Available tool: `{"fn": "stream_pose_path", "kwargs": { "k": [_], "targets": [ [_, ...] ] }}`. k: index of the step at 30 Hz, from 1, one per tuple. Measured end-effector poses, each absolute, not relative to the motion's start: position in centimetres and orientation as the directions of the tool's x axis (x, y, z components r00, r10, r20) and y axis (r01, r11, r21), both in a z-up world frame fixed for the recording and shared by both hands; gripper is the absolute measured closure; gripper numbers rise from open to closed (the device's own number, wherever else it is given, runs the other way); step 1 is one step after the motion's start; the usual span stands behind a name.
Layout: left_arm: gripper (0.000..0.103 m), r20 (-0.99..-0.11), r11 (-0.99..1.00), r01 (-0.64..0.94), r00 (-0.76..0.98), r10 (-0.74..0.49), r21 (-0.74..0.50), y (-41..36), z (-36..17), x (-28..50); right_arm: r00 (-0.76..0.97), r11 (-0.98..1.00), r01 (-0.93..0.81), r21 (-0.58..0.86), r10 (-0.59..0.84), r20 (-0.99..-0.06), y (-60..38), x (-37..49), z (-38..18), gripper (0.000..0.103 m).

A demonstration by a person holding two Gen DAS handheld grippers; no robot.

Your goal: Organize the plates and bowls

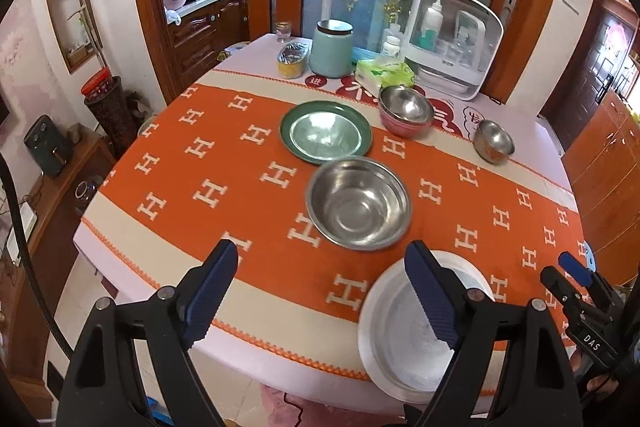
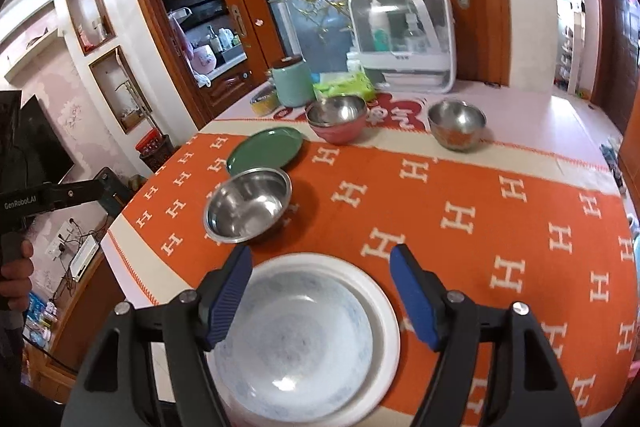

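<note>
A dining table (image 1: 132, 227) stands before glass sliding doors, with a kitchen beyond on the left, and an orange runner (image 1: 224, 163) patterned with white H's crosses it. The table's near edge curves just under both grippers.

The white plates (image 2: 384, 311), a patterned one nested in a plain one, sit at that near edge, partly on the runner. The right gripper (image 2: 322, 297) hangs above them, jaws spread wide to either side with nothing between the pads. The left gripper (image 1: 322, 301) is likewise wide open and empty, over the runner's near border just left of the plates.

Behind the plates a steel bowl (image 1: 358, 203) nearly touches the green plate (image 1: 326, 131). Farther back a steel bowl sits nested in a pink bowl (image 1: 404, 127), and a small bowl (image 1: 494, 141) stands apart to the right.

The runner's whole right half is bare, as is the left part beside the green plate. A canister (image 1: 331, 47), a tissue pack (image 1: 384, 73) and a white caddy (image 1: 454, 39) crowd the far edge.
</note>
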State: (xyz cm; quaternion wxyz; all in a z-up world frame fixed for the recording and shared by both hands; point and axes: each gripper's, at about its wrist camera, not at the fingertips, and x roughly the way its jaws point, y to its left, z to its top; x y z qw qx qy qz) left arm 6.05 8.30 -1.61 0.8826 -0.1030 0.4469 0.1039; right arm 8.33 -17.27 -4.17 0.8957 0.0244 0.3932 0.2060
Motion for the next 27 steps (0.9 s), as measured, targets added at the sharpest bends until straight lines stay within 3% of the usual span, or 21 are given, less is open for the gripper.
{"fn": "stream_pose_path", "kwargs": {
  "k": [27],
  "targets": [
    [0.015,-0.849,0.994,-0.086,0.529,-0.011,-0.066,22.2,-1.3,17.1,0.669,0.963,-0.183,0.199,0.270,-0.692,-2.9,14.7,-3.7,0.026]
  ]
}}
